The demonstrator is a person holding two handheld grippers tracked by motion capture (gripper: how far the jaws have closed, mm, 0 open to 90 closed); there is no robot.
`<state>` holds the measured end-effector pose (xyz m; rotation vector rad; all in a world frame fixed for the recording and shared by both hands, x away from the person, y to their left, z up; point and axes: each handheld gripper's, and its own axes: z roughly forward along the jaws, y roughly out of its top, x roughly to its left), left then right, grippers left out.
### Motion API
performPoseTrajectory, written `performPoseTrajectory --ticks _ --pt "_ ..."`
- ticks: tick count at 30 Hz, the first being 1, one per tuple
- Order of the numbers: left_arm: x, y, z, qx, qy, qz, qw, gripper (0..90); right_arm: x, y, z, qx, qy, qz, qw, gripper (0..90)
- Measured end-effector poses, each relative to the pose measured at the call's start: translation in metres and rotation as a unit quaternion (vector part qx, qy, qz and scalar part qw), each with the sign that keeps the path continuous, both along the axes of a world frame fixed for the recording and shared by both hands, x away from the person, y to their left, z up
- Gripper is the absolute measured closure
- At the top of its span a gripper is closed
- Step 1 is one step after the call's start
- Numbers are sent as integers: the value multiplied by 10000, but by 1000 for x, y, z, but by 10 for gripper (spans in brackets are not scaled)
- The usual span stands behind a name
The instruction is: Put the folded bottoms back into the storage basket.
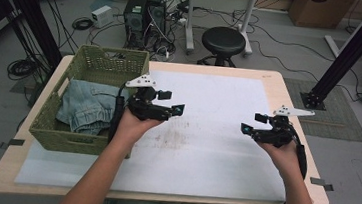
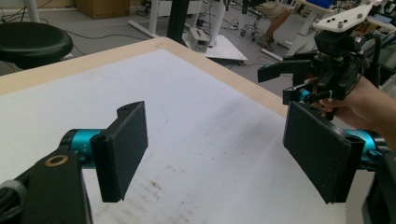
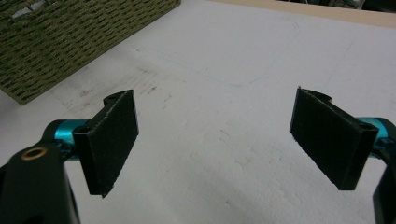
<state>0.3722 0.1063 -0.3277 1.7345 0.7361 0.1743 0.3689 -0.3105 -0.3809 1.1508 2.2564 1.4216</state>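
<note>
1. High view: folded jeans [image 1: 87, 107] lie in the basket [image 1: 60, 135], at nine o'clock from the left gripper [image 1: 169, 102], the nearer one; long axis probably twelve-to-six.
2. Left gripper view: jaws spread, empty; right gripper [image 2: 280, 79] at two o'clock.
3. Right gripper view: jaws released, empty; basket [image 3: 70, 42] at ten o'clock.

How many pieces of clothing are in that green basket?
1 that I can see: a pair of jeans lying crumpled in the basket at the table's left; more could be hidden beneath.

Beyond the counter [image 1: 294, 100] stood a black round stool [image 1: 223, 40], computer towers [image 1: 144, 18] amid tangled cables on the grey floor [image 1: 284, 56], and cardboard boxes [image 1: 318, 10].
</note>
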Motion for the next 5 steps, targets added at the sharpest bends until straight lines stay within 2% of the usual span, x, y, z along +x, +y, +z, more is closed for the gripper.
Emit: performPoseTrajectory --ticks 5 --pt "0 -1 0 2 13 -42 10000 221 1 0 0 10 2 3 10000 153"
